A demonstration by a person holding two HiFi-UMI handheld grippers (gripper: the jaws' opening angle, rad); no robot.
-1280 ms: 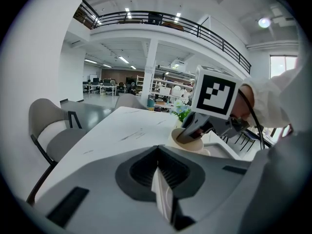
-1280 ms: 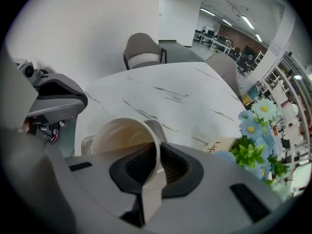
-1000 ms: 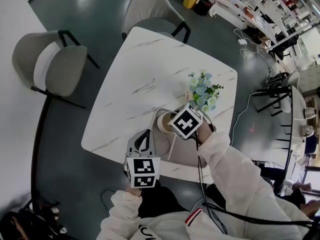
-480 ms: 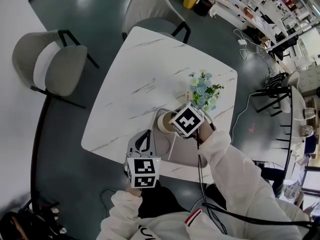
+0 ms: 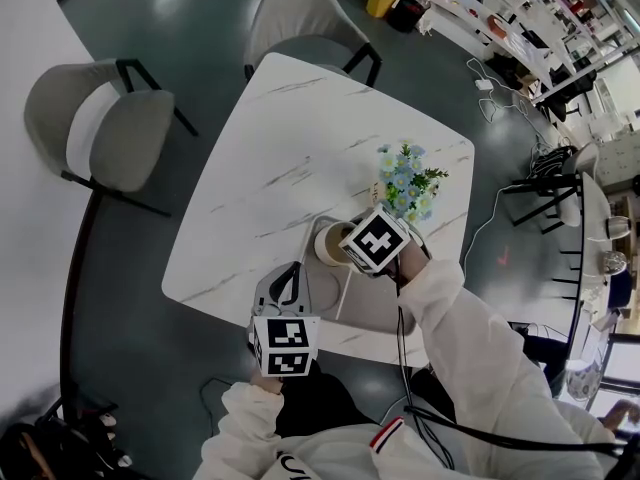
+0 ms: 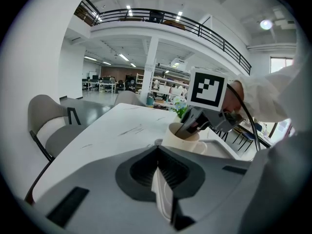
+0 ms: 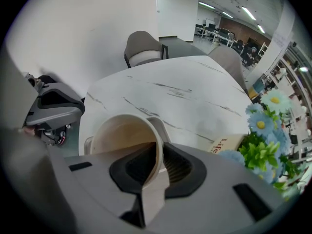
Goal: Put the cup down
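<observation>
A cream cup (image 5: 326,245) with a handle hangs at the near right of the marble table (image 5: 300,138), over the far corner of a pale tray (image 5: 365,303). My right gripper (image 5: 347,252) points steeply down, shut on the cup's rim (image 7: 157,152), with one jaw inside the cup (image 7: 122,135) and one outside. In the left gripper view the cup (image 6: 181,139) sits low at the tray (image 6: 222,147); I cannot tell whether its base touches. My left gripper (image 5: 290,278) is shut on a thin cream edge (image 6: 162,191), apparently the tray's near rim.
A pot of blue and white flowers (image 5: 405,183) stands just behind the cup, with a book (image 7: 229,143) beside it. Two grey chairs (image 5: 105,133) (image 5: 305,23) stand at the table's left and far sides. Cables trail from my sleeve.
</observation>
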